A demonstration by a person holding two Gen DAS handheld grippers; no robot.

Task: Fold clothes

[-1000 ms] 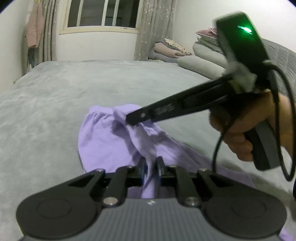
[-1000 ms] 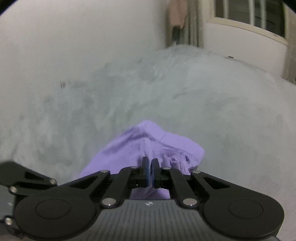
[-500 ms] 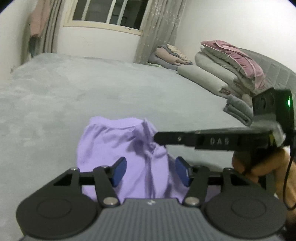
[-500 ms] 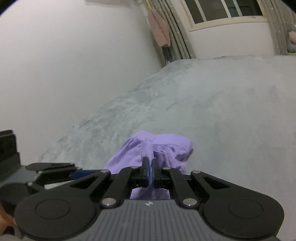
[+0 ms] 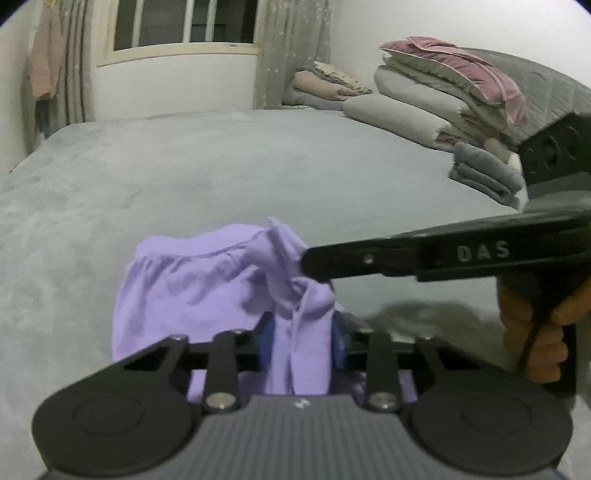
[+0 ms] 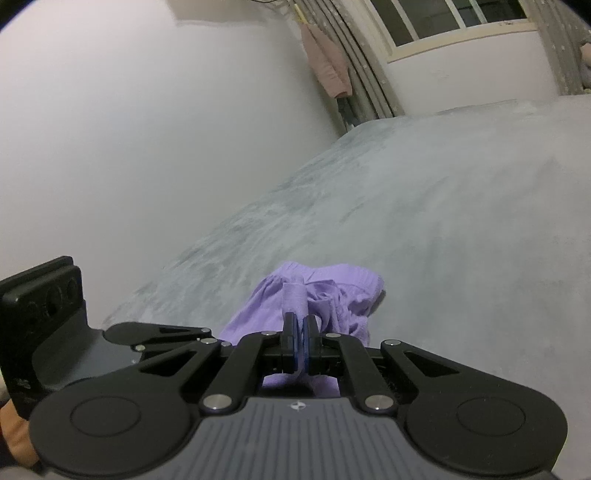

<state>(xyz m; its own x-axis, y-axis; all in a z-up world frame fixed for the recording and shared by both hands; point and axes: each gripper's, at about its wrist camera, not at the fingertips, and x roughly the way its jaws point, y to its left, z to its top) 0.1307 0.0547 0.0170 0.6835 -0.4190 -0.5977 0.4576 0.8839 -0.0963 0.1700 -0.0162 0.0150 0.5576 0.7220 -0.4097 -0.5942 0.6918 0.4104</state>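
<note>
Right gripper [image 6: 300,341] is clamped on the purple garment [image 5: 192,284] – left gripper [image 5: 302,341] jaws part-open, a fold between them, contact hidden.

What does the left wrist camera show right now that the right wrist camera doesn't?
Only the left wrist view shows the stacked bedding by the headboard, the hand on the right gripper's handle, and the left gripper with its jaws apart around a hanging fold of cloth.

Only the right wrist view shows the bare wall beside the bed and the right gripper head-on, shut on a pinch of cloth.

Both show the purple garment on the grey bed, the window and a pink garment hanging by the curtain.
</note>
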